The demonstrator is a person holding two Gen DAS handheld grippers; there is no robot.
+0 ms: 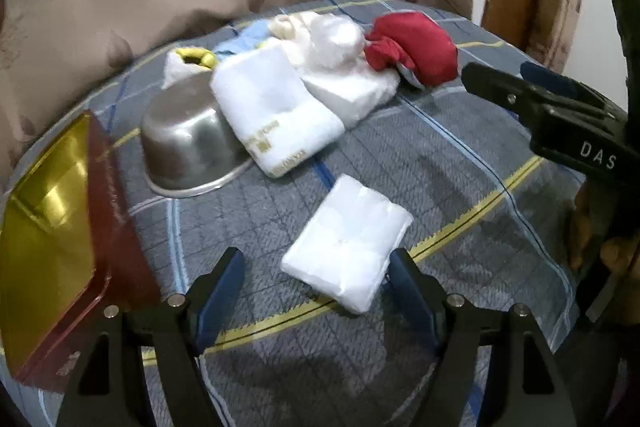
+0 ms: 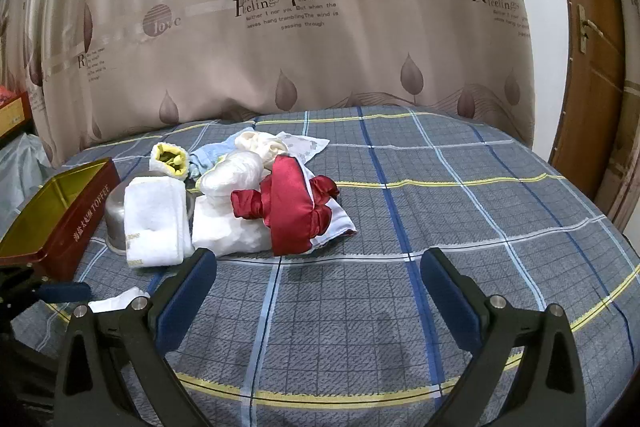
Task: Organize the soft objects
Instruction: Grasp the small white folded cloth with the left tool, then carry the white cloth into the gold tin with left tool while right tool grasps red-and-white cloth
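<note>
White packet [image 1: 347,241] lies on the checked bed [image 1: 460,163] between the left gripper's [image 1: 316,277] spread, empty fingers; the right gripper [image 2: 318,277] gapes too.

A tin [image 1: 52,227] lies left of an upturned bowl [image 1: 184,143], a folded towel [image 1: 276,115] leaning on the bowl's right side.

Your soft objects: a flat white packet [image 1: 347,242] lies alone on the plaid bed; farther back, a folded white towel [image 1: 276,109] leans on the upturned bowl, beside a red satin pouch [image 1: 414,45] and pale bundles.
</note>
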